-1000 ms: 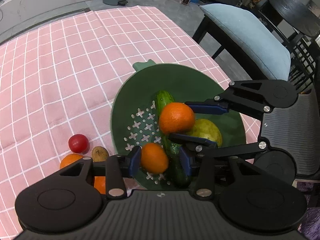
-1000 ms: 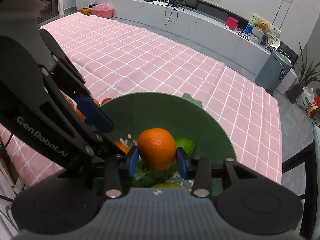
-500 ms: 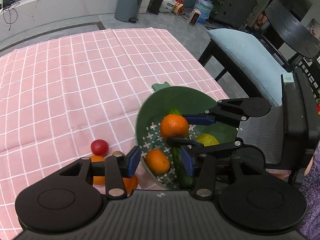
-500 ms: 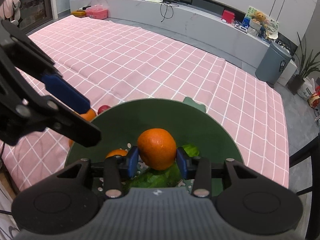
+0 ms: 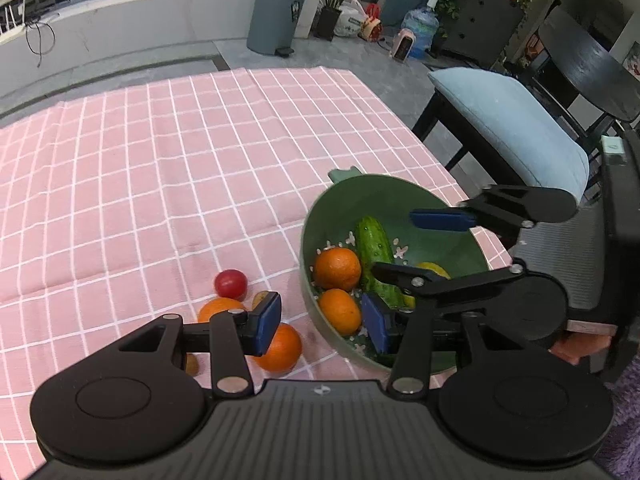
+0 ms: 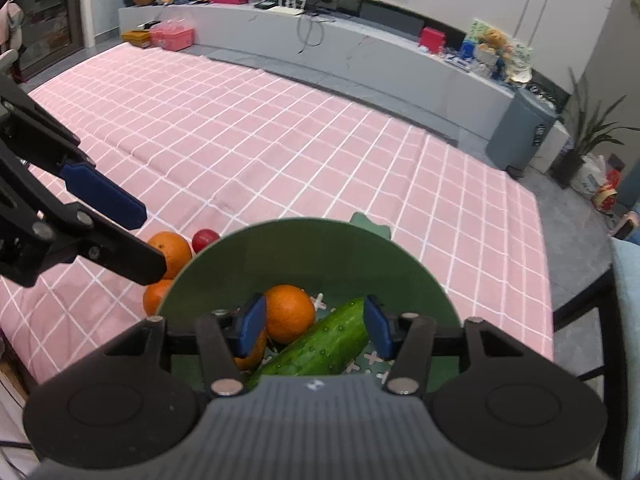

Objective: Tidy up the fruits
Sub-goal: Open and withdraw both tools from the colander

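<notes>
Two oranges (image 5: 337, 268), one cucumber (image 5: 375, 246) and one yellow fruit (image 5: 434, 269) are held in the bowl (image 5: 394, 190); two more oranges (image 5: 280, 347) and one tomato (image 5: 231, 283) are left outside. Both the left gripper (image 5: 323, 322) and the right gripper (image 6: 315, 326) are spread with nothing pinched, the right one having just been opening.

The right hand-held gripper (image 6: 314, 326) hangs over the green colander (image 6: 304, 240), its jaws just opened and apart. Between them lie an orange (image 6: 289, 313) and a cucumber (image 6: 320, 344), neither pressed.
</notes>
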{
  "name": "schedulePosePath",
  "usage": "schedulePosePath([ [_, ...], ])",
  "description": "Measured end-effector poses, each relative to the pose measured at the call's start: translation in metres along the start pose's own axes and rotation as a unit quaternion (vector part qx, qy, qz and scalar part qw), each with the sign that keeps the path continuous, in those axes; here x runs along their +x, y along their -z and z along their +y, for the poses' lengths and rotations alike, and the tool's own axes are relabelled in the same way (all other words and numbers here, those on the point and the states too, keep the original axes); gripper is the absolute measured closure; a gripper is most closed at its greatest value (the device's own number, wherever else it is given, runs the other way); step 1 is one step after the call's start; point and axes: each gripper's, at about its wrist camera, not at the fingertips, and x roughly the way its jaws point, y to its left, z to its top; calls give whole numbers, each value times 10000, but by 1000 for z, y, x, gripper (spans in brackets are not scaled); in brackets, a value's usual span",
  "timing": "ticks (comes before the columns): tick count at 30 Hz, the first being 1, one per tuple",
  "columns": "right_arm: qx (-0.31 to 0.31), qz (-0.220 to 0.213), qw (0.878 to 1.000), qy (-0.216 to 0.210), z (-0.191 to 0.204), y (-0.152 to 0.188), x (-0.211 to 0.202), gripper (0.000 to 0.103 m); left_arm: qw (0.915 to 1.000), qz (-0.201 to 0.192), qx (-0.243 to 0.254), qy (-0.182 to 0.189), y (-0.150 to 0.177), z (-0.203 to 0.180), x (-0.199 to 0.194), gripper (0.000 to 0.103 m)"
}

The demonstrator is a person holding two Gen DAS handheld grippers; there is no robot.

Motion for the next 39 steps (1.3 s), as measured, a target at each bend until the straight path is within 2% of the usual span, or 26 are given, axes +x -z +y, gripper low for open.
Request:
schedulePosePath([
  [2, 134, -90, 9998, 111, 5, -1, -9, 40, 9999, -129, 8, -58, 4, 3, -8, 48],
  [9, 1178, -473, 9918, 141, 30, 3, -41, 39, 9976, -604, 28, -346, 20, 19, -35, 48],
  [13, 1576, -737, 9846, 186, 55, 9, -53, 39, 9964, -693, 25, -494, 32, 32, -44, 48],
  [20, 2019, -888, 9752, 178, 105, 28, -56, 39, 9951, -714, 187, -661, 61, 47, -48, 48],
  [25, 2065, -892, 9743, 94, 134, 39, -47, 40, 9947, -525, 28, -889, 77, 59, -37, 48],
  [30, 2113, -754, 9743, 198, 139, 36, -31, 40, 9942, -500, -358, -882, 89, 77, -28, 48],
  [39, 2722, -457, 9589, 654, 138, 37, -2, 41, 9916, -585, -792, -836, 93, 100, -14, 48],
])
